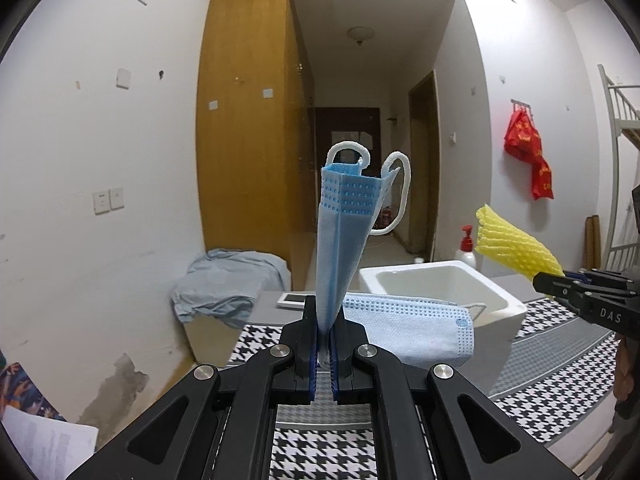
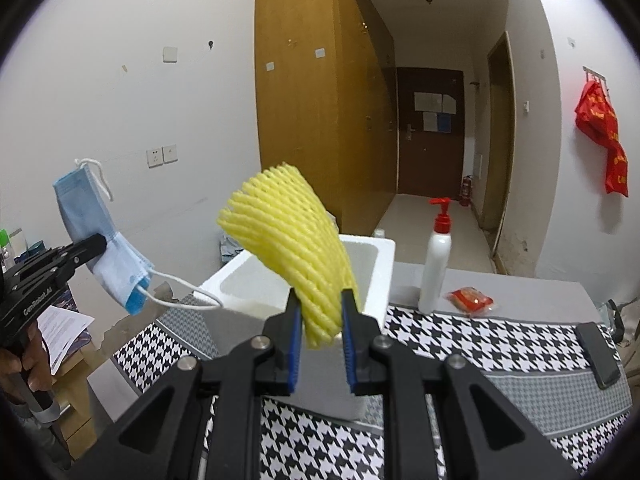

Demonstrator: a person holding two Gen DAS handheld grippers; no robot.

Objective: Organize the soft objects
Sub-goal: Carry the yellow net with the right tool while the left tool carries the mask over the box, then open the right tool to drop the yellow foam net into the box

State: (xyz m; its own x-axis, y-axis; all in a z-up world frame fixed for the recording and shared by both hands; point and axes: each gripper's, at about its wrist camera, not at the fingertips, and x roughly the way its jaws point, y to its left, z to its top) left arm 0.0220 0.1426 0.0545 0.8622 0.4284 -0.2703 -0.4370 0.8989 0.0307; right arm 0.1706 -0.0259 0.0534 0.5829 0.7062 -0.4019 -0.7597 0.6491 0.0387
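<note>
- Gripping a blue face mask (image 1: 340, 236), your left gripper (image 1: 327, 344) hides its lower fold.
- Your right gripper (image 2: 320, 320) clamps yellow foam netting (image 2: 296, 236) above the white foam box (image 2: 240, 276).
- Houndstooth cloth (image 2: 480, 340) covers the table.

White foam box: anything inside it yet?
The visible part of the white foam box interior looks bare; the yellow foam net covers the rest in the right wrist view.

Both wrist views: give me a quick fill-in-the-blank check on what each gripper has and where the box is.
The left gripper is shut on a blue ____.
The right gripper grips a foam net coloured ____.
The white foam box stands on a ____-patterned cloth.
The pump bottle has a ____ top.

Missing: face mask; yellow; houndstooth; red
</note>
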